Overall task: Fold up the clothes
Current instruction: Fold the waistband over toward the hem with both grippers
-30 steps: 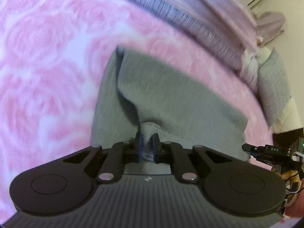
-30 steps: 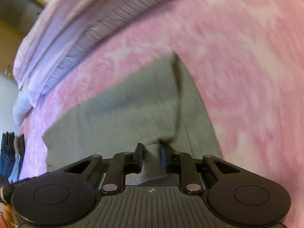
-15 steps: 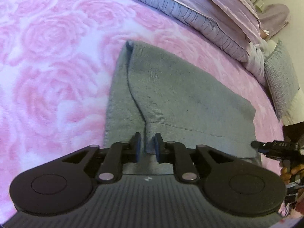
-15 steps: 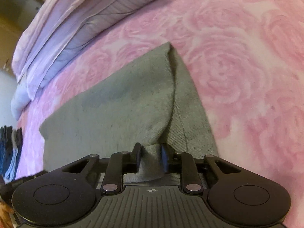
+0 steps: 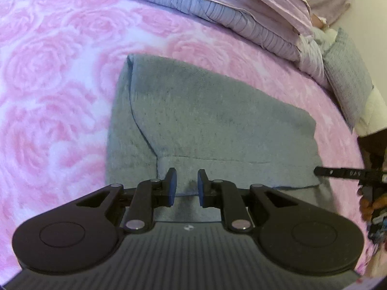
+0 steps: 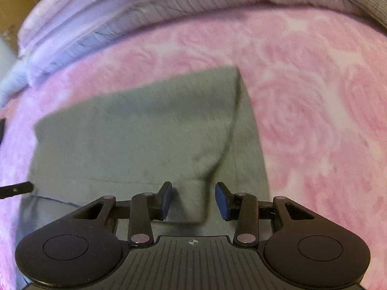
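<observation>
Folded grey sweater (image 5: 217, 125) flat on pink rose blanket (image 5: 48, 84), centre frame, near hem beneath both parted, empty tools, left hand-held gripper (image 5: 185, 185) narrowly apart, right hand-held gripper (image 6: 193, 199) wider.
</observation>
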`<state>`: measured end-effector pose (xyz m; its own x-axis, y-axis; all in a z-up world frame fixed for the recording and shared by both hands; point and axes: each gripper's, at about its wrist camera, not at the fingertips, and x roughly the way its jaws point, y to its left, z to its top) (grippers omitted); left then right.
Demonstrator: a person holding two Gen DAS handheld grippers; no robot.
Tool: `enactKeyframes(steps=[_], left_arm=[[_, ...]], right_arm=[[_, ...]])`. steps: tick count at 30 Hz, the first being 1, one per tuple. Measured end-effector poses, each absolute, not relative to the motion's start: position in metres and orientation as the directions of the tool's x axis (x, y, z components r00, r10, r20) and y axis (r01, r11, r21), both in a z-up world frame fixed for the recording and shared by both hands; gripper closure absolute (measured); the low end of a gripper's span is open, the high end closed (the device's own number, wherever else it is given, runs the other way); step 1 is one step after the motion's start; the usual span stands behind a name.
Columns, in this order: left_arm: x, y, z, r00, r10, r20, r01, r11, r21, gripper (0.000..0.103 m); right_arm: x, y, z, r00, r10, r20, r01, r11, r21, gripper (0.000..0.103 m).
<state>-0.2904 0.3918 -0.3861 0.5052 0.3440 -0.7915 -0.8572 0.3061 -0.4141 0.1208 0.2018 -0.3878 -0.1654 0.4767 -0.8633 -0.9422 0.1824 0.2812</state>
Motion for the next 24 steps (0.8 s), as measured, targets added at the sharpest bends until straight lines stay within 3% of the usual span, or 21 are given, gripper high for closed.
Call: enactKeyframes(steps=[3,6,11,12,13,15,18,24], left_arm=[[-0.299,0.39,-0.385,0.516,0.344,-0.785,-0.855,0.262,-0.447,0.083],[-0.307,0.391,-0.387,0.5,0.35,-0.792,-0.866,0.217,-0.45,0.071],[-0.308,0.395,-0.397,0.533,0.328,-0.78,-0.845,0.158,-0.511,0.068],[-0.305,0.396,-0.398,0.526,0.331,-0.784,-0.85,0.168,-0.499,0.07],[-0.303,0.396,-0.398,0.514,0.336,-0.789,-0.858,0.174,-0.484,0.081],[-0.308,0.396,-0.399,0.484,0.349,-0.802,-0.874,0.154,-0.461,0.097],[-0.322,0.384,-0.387,0.534,0.372,-0.76,-0.843,0.166,-0.511,0.097],[-0.32,0.355,-0.38,0.518,0.328,-0.79,-0.855,0.229,-0.466,0.097]], right_arm=[[0.133,0.193,-0.386,-0.213,0.468,-0.857,-0.893,0.261,0.365,0.061],[0.142,0.186,-0.39,-0.246,0.469,-0.848,-0.849,0.317,0.422,0.057],[0.138,0.189,-0.394,-0.293,0.505,-0.812,-0.805,0.328,0.495,0.057],[0.133,0.192,-0.395,-0.278,0.5,-0.82,-0.822,0.318,0.473,0.066],[0.13,0.195,-0.395,-0.255,0.492,-0.832,-0.847,0.302,0.438,0.081],[0.132,0.195,-0.392,-0.269,0.494,-0.827,-0.848,0.285,0.447,0.087],[0.134,0.188,-0.382,-0.286,0.495,-0.821,-0.861,0.242,0.446,0.089],[0.135,0.169,-0.383,-0.302,0.443,-0.844,-0.866,0.243,0.438,0.089]])
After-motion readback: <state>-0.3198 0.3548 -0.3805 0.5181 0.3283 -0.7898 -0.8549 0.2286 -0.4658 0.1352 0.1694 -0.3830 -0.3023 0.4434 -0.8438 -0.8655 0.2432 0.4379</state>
